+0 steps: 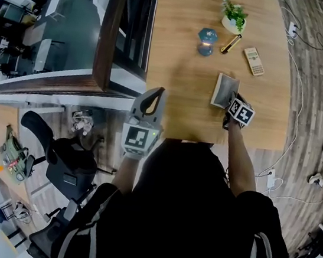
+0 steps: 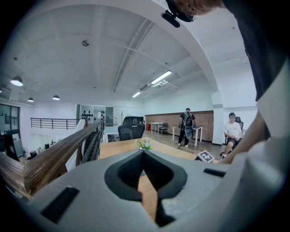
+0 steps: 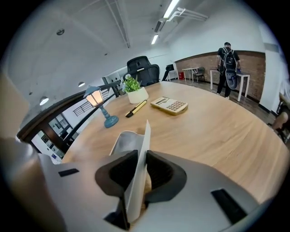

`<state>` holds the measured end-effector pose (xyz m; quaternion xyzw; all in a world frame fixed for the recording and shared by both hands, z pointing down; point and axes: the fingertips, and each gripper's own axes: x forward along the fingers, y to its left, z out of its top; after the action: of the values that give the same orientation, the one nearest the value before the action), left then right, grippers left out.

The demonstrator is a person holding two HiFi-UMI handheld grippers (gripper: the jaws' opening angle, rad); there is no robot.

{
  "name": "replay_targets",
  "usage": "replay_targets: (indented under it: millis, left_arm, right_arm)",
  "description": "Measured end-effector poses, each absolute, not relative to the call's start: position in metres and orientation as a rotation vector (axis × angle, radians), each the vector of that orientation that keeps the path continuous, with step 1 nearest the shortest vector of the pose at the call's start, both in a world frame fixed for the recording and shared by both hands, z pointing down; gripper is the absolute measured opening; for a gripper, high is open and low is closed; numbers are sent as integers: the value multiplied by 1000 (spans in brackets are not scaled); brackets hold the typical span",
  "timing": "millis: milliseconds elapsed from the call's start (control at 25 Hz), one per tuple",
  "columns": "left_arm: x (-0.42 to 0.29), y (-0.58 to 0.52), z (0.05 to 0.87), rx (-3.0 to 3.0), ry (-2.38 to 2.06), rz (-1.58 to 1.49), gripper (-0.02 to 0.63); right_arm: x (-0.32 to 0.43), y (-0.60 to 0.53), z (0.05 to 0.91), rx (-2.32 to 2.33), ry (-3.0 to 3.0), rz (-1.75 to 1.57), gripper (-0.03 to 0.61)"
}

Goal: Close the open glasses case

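Table (image 1: 184,51) holds the glasses case (image 1: 224,90), lengthwise 12-to-6; right tool (image 3: 141,153) clamps its upright lid (image 3: 145,136); left tool (image 2: 143,154) closed, empty.

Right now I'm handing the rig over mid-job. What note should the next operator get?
Left gripper: shut, empty, at the near left corner of the table, clear of the case.
Right gripper: shut on the raised lid, which stands edge-on between its jaws.
Glasses case: on the table in front of the right gripper, open.
Done: lid gripped.
Left: swing the lid down onto the base, probably press it shut, then release.
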<state>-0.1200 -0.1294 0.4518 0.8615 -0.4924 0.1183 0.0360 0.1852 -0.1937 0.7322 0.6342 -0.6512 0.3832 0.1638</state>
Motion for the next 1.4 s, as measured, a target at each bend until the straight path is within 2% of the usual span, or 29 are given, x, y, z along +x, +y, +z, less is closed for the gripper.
replay_targets:
  millis: [200,600,1080,1320,1400]
  left_arm:
    - [-122,-131,450,2658,-1517,383,-2]
    - [-115,-135,442,2615,-1544,352,-2]
    - [-119,-133,456,2609,-1543,368,-2]
    - [-109,-132,467,2602,-1498,387,-2]
    - [-106,-133,468,2613,-1489,396,-2]
  right_arm:
    - [189,-196,734,1799,-1823,1043,38]
    - [195,-196,734,1750,-1778,941,23]
    - [180,-205,717,1064,-1412,-227,32]
    - [171,-196,727,966,-1419,-301,64]
    - [165,-191,728,935,-1436,-291,95]
